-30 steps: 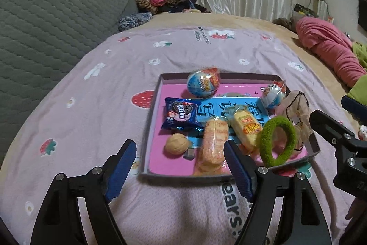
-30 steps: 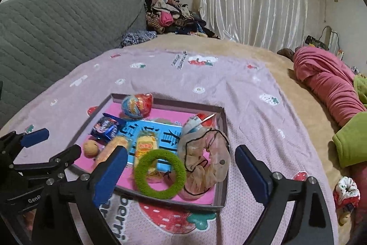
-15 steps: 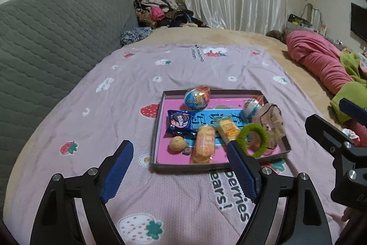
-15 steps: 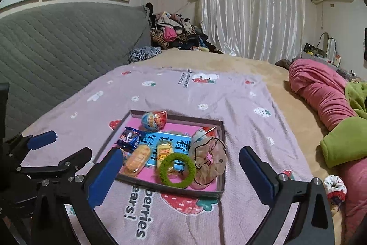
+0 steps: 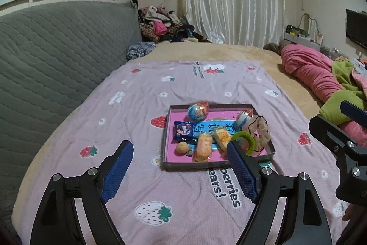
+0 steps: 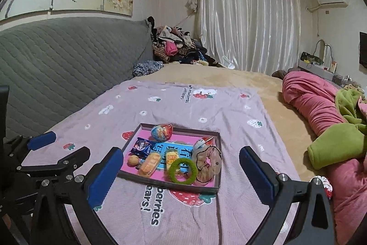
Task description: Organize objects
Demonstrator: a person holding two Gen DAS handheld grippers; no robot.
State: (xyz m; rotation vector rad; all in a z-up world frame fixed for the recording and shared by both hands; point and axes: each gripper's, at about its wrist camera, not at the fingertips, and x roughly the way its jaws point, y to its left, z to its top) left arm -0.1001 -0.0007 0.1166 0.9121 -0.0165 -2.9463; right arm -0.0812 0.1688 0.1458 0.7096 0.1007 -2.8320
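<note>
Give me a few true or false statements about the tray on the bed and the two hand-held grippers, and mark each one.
1. The green ring lies inside the tray. True.
2. The right hand-held gripper grips the green ring. False: its jaws are open and hold nothing.
3. The tray sits on a purple strawberry-print blanket. True.
4. The left hand-held gripper holds the blue snack packet. False: the packet lies in the tray, and the gripper is empty.
5. The beige scrunchie lies on the blanket outside the tray. False: it is in the tray beside the green ring.
</note>
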